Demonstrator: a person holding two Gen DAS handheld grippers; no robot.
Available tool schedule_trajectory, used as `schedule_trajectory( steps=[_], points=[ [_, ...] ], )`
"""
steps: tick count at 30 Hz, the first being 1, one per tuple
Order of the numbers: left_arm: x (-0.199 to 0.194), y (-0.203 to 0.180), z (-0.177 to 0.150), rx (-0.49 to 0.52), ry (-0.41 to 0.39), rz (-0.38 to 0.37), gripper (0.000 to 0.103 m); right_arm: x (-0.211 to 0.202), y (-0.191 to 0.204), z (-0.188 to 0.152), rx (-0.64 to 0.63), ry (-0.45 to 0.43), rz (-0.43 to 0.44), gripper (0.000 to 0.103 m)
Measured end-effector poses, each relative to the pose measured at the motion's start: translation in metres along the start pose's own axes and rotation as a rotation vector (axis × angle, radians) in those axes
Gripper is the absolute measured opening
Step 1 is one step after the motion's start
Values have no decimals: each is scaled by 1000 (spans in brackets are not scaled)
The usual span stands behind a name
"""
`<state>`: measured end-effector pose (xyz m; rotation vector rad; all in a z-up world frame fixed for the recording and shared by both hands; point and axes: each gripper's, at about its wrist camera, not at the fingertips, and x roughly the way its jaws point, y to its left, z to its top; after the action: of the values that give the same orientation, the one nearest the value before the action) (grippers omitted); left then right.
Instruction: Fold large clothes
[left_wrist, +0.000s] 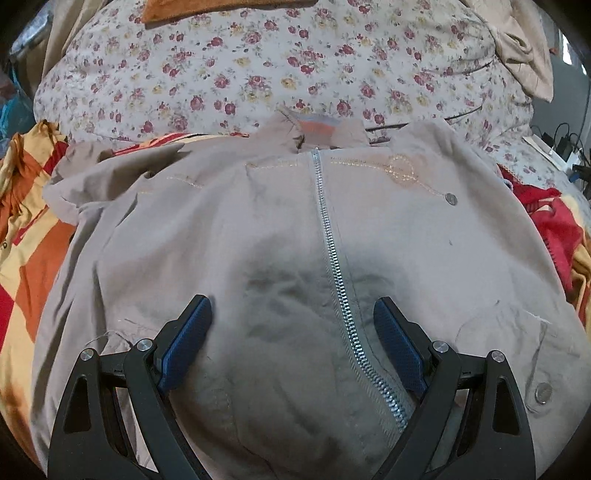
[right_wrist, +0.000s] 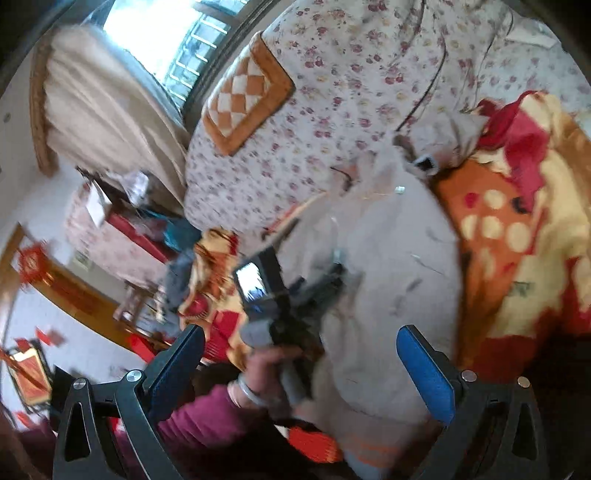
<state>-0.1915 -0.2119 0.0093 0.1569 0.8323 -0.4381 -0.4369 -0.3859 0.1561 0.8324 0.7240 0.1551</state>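
A large beige jacket (left_wrist: 258, 221) lies spread front-up on the bed, its silver zipper (left_wrist: 328, 236) closed down the middle and its collar at the far end. My left gripper (left_wrist: 291, 310) hovers open just above the jacket's lower front, its blue pads either side of the zipper, nothing between them. In the blurred right wrist view the same jacket (right_wrist: 388, 258) runs up the middle. My right gripper (right_wrist: 301, 336) is open and empty above it. The other handheld gripper (right_wrist: 284, 291) shows there, held by a hand (right_wrist: 269, 369) in a magenta sleeve, over the jacket's left edge.
A floral quilt (left_wrist: 240, 74) is heaped behind the jacket's collar. A red, orange and yellow blanket (left_wrist: 29, 240) covers the bed on both sides. A checkered orange cushion (right_wrist: 243, 99) rests on the quilt. Cables (left_wrist: 565, 144) lie at the far right. Room furniture (right_wrist: 92, 236) stands beyond the bed.
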Motion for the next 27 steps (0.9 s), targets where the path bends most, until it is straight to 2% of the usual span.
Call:
schedule_trajectory(
  steps=[3, 6, 10, 13, 15, 18, 27],
  points=[
    [0, 1, -1, 3, -6, -3, 90, -21, -12, -14, 23, 12, -25, 103],
    [0, 2, -2, 3, -8, -3, 90, -43, -15, -20, 24, 12, -87, 103],
    [0, 2, -2, 5, -11, -2, 90, -56, -14, -29, 60, 78, -121, 103],
    [0, 1, -3, 9, -17, 2, 90, -55, -7, -40, 51, 135, -122, 103],
    [0, 0, -3, 13, -21, 4, 90, -57, 6, -48, 36, 150, -87, 103],
    [0, -1, -4, 16, -28, 6, 90, -69, 20, -59, 24, 139, -72, 103],
    [0, -1, -7, 16, -41, 1, 90, -119, 28, -85, 75, 55, -155, 100]
  ],
)
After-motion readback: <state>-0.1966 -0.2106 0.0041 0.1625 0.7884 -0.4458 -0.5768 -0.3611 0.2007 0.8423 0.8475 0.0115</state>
